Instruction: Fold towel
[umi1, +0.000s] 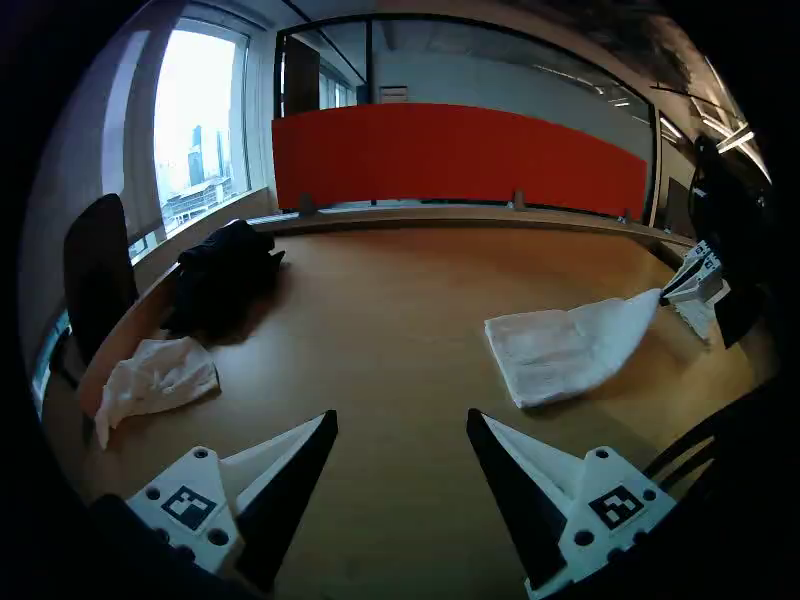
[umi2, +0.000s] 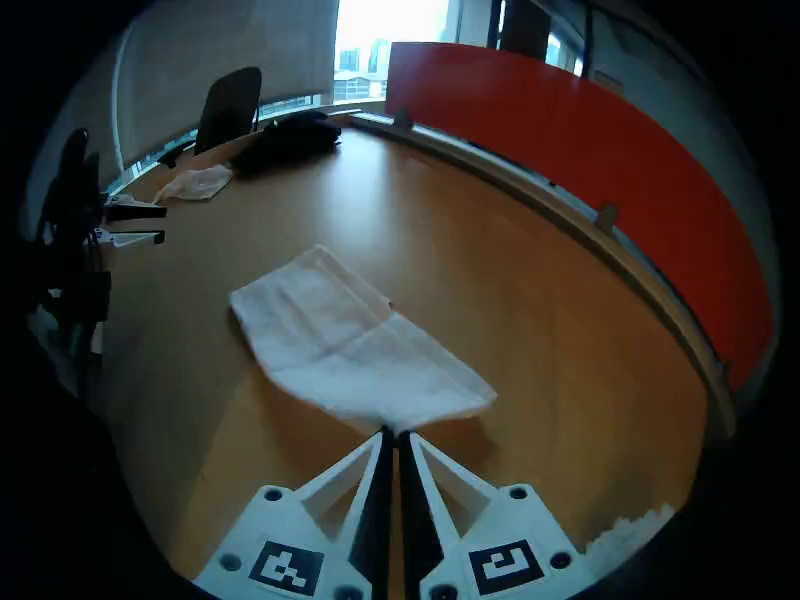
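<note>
The right gripper (umi2: 393, 437) had its jaws pressed together on one corner of the white towel (umi2: 340, 345), the fingers all but touching with the cloth pinched between them. That corner was drawn up off the wooden counter (umi2: 520, 290), while the rest of the towel lay flat farther out, with a crease across its middle. In the left gripper view the towel (umi1: 560, 350) sat to the right on the counter (umi1: 400, 300), its pointed corner stretched up to the right gripper (umi1: 664, 293) at the edge.

The left gripper (umi1: 400, 415) hung above bare counter with its jaws spread wide and nothing between them, well apart from the towel.

Toward the far left of the counter lay a dark bundle (umi1: 225, 275), and nearer, a crumpled white cloth (umi1: 155, 375). A dark chair (umi1: 95, 270) stood beside that end. A red panel (umi1: 450, 155) ran along the counter's far edge, with a bright window (umi1: 195, 130) to its left.
</note>
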